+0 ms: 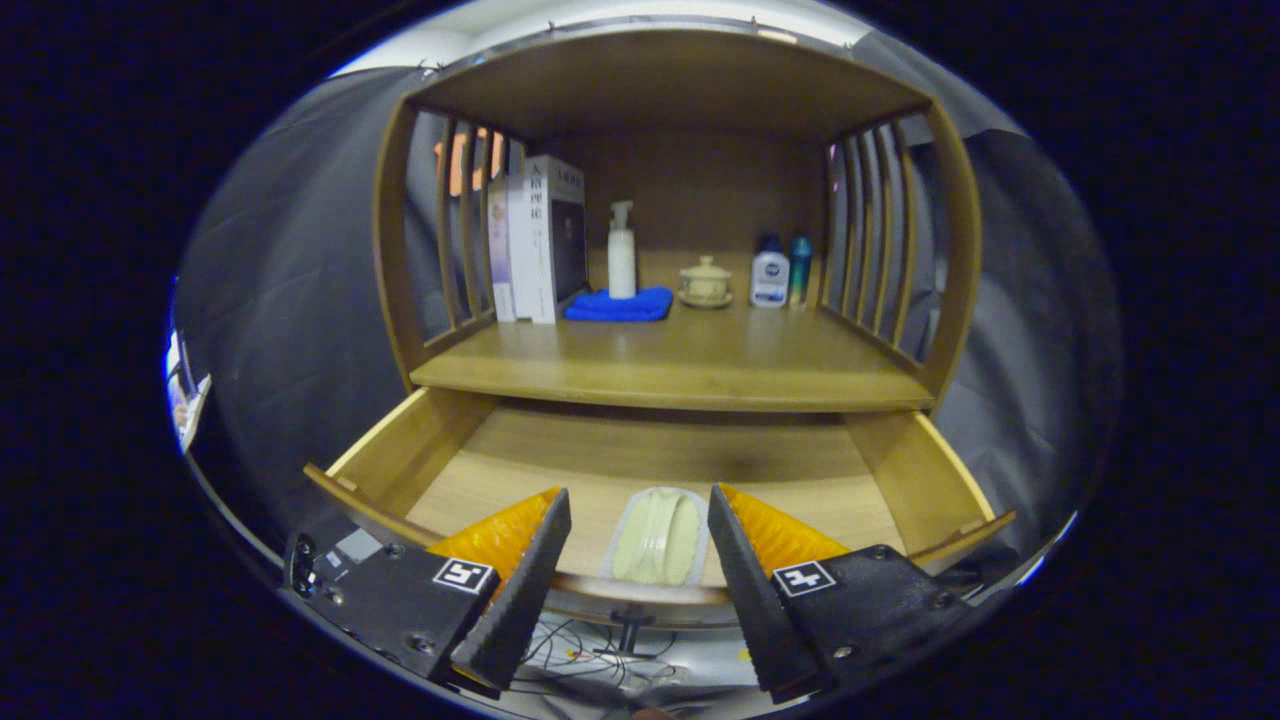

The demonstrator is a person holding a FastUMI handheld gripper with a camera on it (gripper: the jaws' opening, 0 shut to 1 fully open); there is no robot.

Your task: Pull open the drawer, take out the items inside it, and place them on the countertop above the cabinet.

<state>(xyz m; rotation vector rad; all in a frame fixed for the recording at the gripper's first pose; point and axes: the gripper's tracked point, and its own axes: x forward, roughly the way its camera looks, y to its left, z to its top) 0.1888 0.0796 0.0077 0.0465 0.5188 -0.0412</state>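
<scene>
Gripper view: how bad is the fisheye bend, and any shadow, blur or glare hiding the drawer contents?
Gripper view: strong barrel bend, the cabinet's side slats and the drawer front bow outward; a soft shadow lies on the drawer floor under the countertop; the pale packet between the open tool fingers is evenly lit, slightly soft; no glare.

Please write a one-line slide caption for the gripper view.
Open tool poised over the pulled-out drawer, a pale packet lying between its fingers.
</scene>
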